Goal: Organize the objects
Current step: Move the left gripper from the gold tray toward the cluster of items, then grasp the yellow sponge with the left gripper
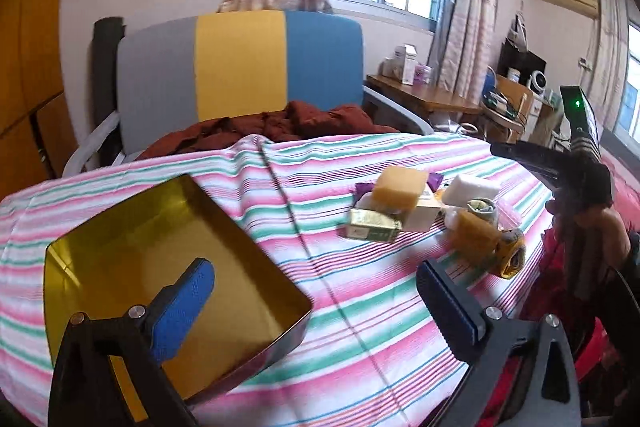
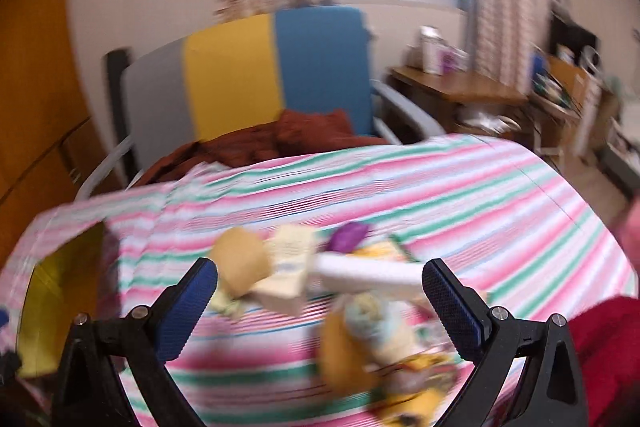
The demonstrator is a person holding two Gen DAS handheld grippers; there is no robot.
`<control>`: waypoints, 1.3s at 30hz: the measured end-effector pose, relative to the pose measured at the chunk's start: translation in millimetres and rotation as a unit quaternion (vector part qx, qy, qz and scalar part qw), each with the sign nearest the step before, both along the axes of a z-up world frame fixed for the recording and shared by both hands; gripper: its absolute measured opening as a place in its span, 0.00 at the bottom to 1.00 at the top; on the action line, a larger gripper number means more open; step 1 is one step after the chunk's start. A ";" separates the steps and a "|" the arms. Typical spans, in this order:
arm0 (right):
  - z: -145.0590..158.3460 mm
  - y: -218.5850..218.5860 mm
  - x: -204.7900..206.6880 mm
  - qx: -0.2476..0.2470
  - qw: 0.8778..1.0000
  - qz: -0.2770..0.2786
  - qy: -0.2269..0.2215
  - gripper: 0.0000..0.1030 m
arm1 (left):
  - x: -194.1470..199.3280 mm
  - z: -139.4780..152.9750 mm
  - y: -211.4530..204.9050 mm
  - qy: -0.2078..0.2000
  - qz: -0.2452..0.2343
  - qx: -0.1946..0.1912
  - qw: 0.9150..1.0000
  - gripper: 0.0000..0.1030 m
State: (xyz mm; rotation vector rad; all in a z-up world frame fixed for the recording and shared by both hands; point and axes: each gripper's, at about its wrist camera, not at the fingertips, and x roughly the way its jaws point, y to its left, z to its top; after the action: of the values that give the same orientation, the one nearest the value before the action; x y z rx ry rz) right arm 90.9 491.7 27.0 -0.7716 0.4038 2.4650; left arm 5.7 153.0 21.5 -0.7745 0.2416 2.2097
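A gold metal tray (image 1: pixel 120 227) lies empty on the striped cloth at the left; its edge shows in the right wrist view (image 2: pixel 52 291). A pile of small objects sits to the right: a yellow sponge (image 1: pixel 400 187), a green packet (image 1: pixel 372 229), a white block (image 1: pixel 472 189), a cream box (image 1: pixel 420 215), a rolled sock (image 1: pixel 482 211) and another yellow sponge (image 1: pixel 476 239). My left gripper (image 1: pixel 316 281) is open and empty, its left finger over the tray. My right gripper (image 2: pixel 320 281) is open and empty, just above the blurred pile (image 2: pixel 360 307). The right gripper also shows at the left wrist view's right edge (image 1: pixel 560 163).
The striped cloth (image 1: pixel 360 327) covers a table. Behind it stands a grey, yellow and blue chair (image 1: pixel 240 67) with a dark red blanket (image 1: pixel 288 127). A wooden desk (image 1: pixel 420 95) with clutter is at the back right. Red fabric (image 1: pixel 560 287) lies at the right edge.
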 end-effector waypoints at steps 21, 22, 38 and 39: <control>-28.7 81.2 35.0 -0.180 0.978 -0.047 0.095 1.00 | -35.2 -27.7 154.9 -0.061 -0.080 -0.084 0.991 0.92; -29.0 81.9 34.7 -0.181 0.978 -0.044 0.096 1.00 | -37.2 -29.9 162.0 -0.060 -0.083 -0.090 0.991 0.92; -29.8 76.7 26.7 -0.186 0.978 -0.013 0.094 1.00 | -81.3 -68.2 249.0 -0.068 -0.126 -0.141 0.980 0.83; -29.8 76.5 26.3 -0.185 0.978 -0.012 0.094 1.00 | -83.7 -70.4 250.7 -0.073 -0.126 -0.141 0.979 0.75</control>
State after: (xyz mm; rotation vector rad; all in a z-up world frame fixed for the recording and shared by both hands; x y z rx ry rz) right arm 117.2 568.2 -2.8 -0.6709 0.9578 2.4779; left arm -78.0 403.7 -48.8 -0.9959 0.5583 1.8924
